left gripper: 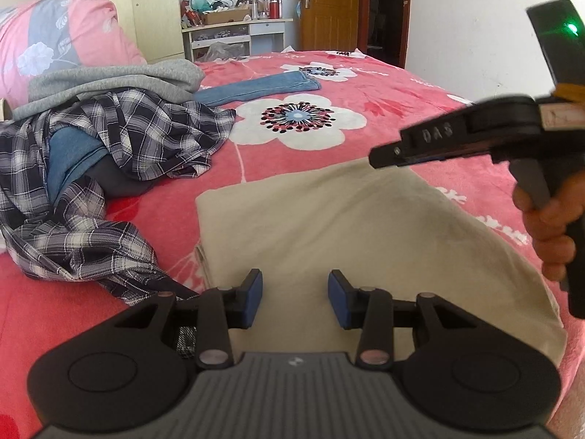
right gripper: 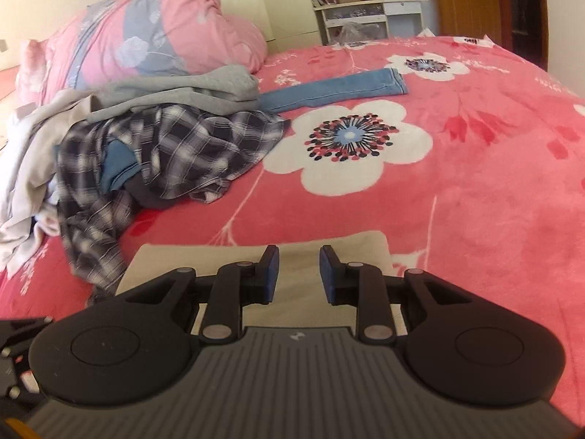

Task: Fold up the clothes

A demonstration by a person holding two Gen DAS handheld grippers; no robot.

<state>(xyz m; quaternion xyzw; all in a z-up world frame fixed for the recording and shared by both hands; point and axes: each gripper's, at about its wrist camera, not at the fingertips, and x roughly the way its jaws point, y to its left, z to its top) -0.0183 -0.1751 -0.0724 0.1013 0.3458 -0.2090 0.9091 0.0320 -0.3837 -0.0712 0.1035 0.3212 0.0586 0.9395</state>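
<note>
A beige garment (left gripper: 347,226) lies folded flat on the pink flowered bedspread (left gripper: 402,87), close in front of me. My left gripper (left gripper: 295,281) hovers over its near edge, open, with only the cloth showing below the gap between its blue pads (left gripper: 252,294). My right gripper (right gripper: 298,265) stands over the far end of the beige garment (right gripper: 299,292), open, with nothing between its pads. In the left wrist view, the right gripper (left gripper: 384,157) reaches in from the right above the garment's far corner, with a hand (left gripper: 548,226) on its handle.
A heap of unfolded clothes lies to the left: a plaid shirt (left gripper: 146,128), a grey hoodie (left gripper: 109,84) and blue jeans (left gripper: 256,89) stretched across the bed. Behind it sits a rolled pink quilt (left gripper: 62,44). A cluttered desk (left gripper: 237,25) and a wooden door (left gripper: 329,7) stand beyond.
</note>
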